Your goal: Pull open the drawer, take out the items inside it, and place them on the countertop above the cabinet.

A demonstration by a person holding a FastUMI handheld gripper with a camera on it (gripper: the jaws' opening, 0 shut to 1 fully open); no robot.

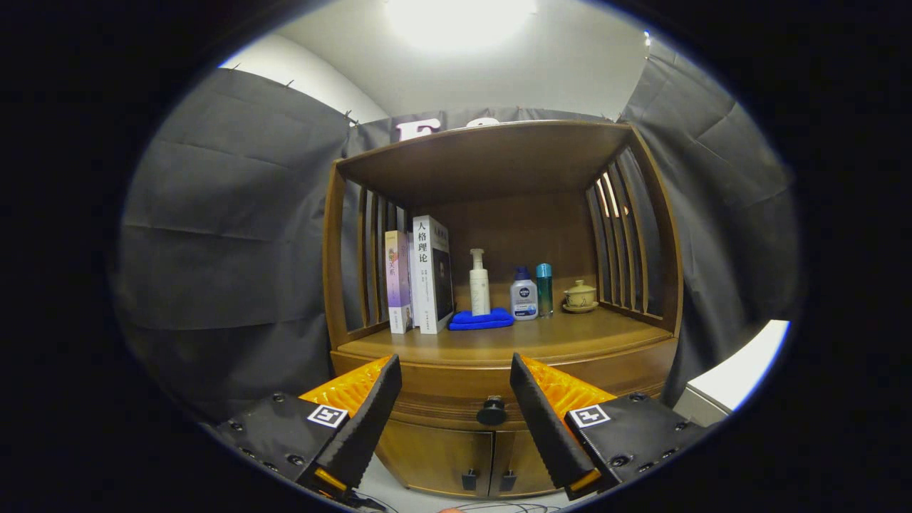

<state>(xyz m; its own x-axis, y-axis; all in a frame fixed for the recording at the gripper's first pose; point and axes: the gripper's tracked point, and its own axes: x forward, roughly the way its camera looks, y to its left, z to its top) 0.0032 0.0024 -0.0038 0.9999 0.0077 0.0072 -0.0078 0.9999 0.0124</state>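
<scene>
Facing shut drawer (456,396), knob (491,411) between spread claw (456,381) fingers

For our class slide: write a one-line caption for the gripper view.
Open gripper faces the shut drawer's knob, below a countertop with books.

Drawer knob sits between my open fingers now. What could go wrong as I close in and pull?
The gripper is open and apparently still short of the small drawer knob, which lies nearer one finger; an off-centre close could slip off it. Later, the countertop already holds books, bottles and a lidded cup, so careless placing might topple them.
</scene>
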